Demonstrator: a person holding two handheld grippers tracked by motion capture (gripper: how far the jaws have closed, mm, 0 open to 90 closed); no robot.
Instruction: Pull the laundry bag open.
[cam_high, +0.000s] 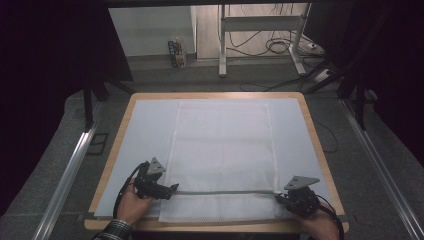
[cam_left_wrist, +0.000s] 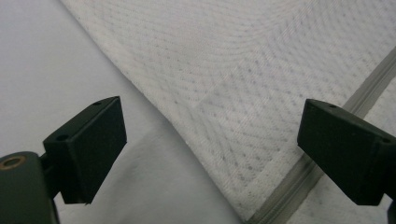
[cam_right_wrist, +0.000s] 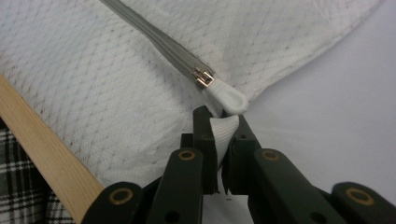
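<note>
right gripper view: right tongs (cam_right_wrist: 219, 128) clamped on white tab (cam_right_wrist: 223, 135); left tongs (cam_left_wrist: 212, 149) wide apart over mesh bag (cam_left_wrist: 243, 84).

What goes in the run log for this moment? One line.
left gripper: open over mesh bag | right gripper: shut on white tab by zipper pull

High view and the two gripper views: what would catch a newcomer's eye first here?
A white mesh bag lies flat in the middle of the pale table cover, with a grey zipper running across its near end. At the zipper's right end, the right gripper has its jaws shut on a white fabric tab beside the zipper pull. The left gripper hovers with jaws wide open over the bag's left edge.
</note>
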